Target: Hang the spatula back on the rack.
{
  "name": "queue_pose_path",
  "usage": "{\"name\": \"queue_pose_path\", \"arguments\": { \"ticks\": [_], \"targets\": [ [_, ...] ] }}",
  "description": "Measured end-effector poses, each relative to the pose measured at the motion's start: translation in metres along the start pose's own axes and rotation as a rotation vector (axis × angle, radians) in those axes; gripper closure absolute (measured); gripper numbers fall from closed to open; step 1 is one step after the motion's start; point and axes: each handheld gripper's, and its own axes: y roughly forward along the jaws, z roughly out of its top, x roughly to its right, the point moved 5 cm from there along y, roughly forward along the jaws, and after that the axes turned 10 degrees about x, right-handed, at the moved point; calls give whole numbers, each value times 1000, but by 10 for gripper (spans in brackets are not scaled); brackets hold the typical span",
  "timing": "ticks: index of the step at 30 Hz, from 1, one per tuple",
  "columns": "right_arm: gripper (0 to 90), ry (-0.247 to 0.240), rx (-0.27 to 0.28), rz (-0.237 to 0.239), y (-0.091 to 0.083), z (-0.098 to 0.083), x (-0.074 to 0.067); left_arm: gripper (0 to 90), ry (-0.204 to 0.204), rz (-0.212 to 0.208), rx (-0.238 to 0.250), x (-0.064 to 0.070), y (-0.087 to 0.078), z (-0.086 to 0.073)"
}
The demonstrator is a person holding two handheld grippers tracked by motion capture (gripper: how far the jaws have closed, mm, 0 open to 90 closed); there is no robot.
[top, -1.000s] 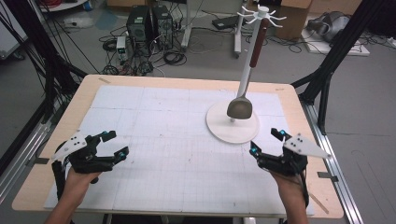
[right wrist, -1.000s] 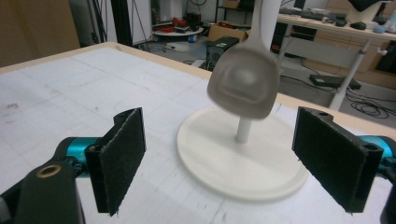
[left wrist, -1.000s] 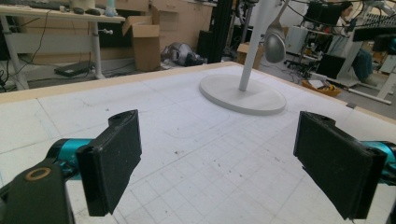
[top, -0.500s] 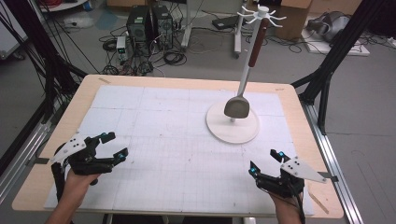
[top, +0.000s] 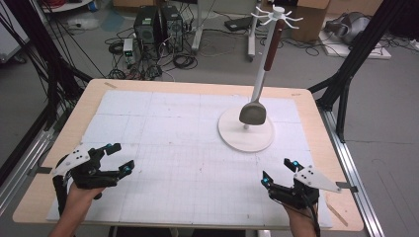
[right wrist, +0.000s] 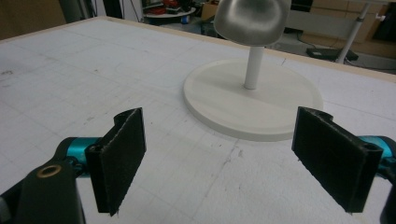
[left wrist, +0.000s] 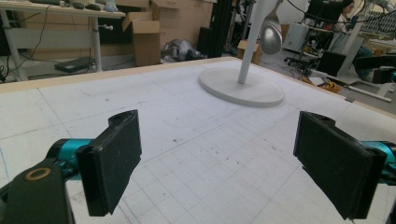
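Note:
A white stand with a round base rises at the table's right middle, its hooks at the top. From a hook hangs a spatula with a brown handle and a grey metal blade just above the base. My left gripper rests open and holds nothing near the front left edge. Near the front right edge my right gripper is open too, its jaws pointing at the stand, nothing between them.
A white gridded mat covers the wooden table. Computer towers and cables lie on the floor beyond the far edge. Black frame legs stand at the right.
My right gripper has drawn back toward the front edge of the table, away from the stand. My left gripper has barely shifted.

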Motion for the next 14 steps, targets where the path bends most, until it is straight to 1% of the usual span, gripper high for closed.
{"name": "queue_pose_path", "arguments": {
  "ticks": [1,9,14],
  "targets": [
    [166,-3,-1,0,0,0,1,156,-1,0,-1,0,0,0],
    [166,18,10,-14,-2,0,7,156,-4,6,-8,-2,0,-3],
    [166,27,14,-21,-3,-1,10,156,-24,11,-8,-5,0,-4]
  ]
}}
